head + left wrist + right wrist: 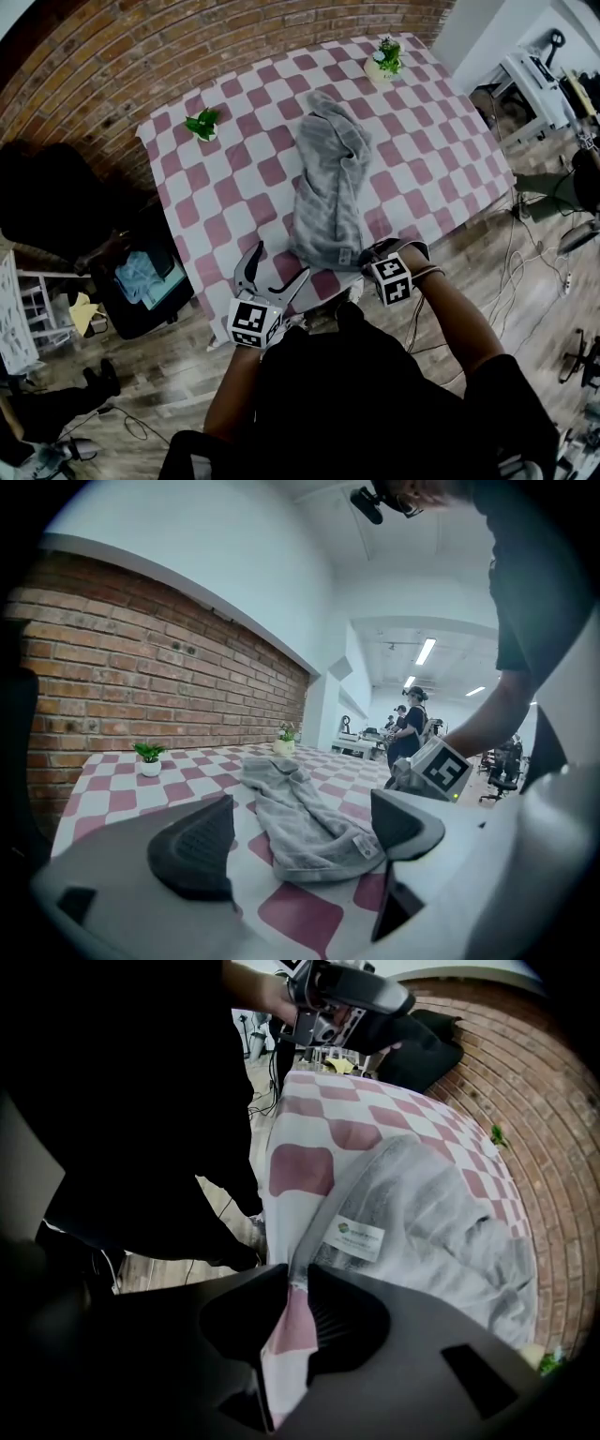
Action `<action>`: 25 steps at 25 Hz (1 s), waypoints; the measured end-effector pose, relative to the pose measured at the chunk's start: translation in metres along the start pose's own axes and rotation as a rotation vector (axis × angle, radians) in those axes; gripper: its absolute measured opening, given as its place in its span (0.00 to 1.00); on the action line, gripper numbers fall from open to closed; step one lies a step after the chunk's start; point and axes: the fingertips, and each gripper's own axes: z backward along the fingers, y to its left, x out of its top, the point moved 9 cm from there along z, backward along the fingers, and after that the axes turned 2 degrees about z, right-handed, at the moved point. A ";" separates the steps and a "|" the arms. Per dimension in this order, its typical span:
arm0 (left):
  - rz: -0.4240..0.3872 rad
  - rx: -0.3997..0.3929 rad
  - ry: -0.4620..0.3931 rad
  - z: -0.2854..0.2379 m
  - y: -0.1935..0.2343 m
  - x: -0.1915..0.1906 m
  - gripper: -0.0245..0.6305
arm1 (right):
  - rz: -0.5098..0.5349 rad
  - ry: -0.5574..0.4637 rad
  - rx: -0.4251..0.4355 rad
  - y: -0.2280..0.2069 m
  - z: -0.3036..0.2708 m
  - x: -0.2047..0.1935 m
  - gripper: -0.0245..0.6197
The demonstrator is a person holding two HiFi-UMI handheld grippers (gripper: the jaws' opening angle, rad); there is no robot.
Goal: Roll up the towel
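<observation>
Pinching the near hem of the crumpled grey towel (pixel 328 178), the right tongs (pixel 298 1283) are closed; the left tongs (pixel 302 829), agape and empty, should clamp alongside, level.

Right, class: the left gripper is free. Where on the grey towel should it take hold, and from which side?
The near hem's free left corner, approached from the near edge of the table. The towel lies lengthwise away from the person, and the right gripper pinches that hem's other corner beside the label, so the left gripper, open, likely mirrors it.
</observation>
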 end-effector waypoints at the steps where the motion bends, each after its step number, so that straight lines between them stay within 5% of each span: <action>1: 0.003 0.001 0.006 -0.001 -0.001 -0.002 0.73 | 0.002 -0.005 -0.009 0.001 0.003 0.001 0.14; 7: -0.033 -0.058 0.072 -0.012 -0.011 -0.011 0.72 | -0.050 -0.066 -0.041 -0.004 0.029 0.004 0.14; 12: -0.189 -0.181 0.195 -0.029 -0.032 -0.023 0.71 | -0.107 -0.088 -0.015 -0.008 0.030 -0.003 0.14; 18: -0.583 -0.385 0.431 -0.064 -0.062 -0.050 0.54 | -0.127 -0.095 -0.031 -0.005 0.025 -0.004 0.14; 23: -0.969 -0.514 0.543 -0.091 -0.080 -0.060 0.43 | -0.149 -0.119 -0.048 -0.008 0.030 -0.005 0.14; 25: -1.066 -0.563 0.584 -0.098 -0.085 -0.064 0.40 | -0.156 -0.130 -0.047 -0.009 0.034 -0.005 0.14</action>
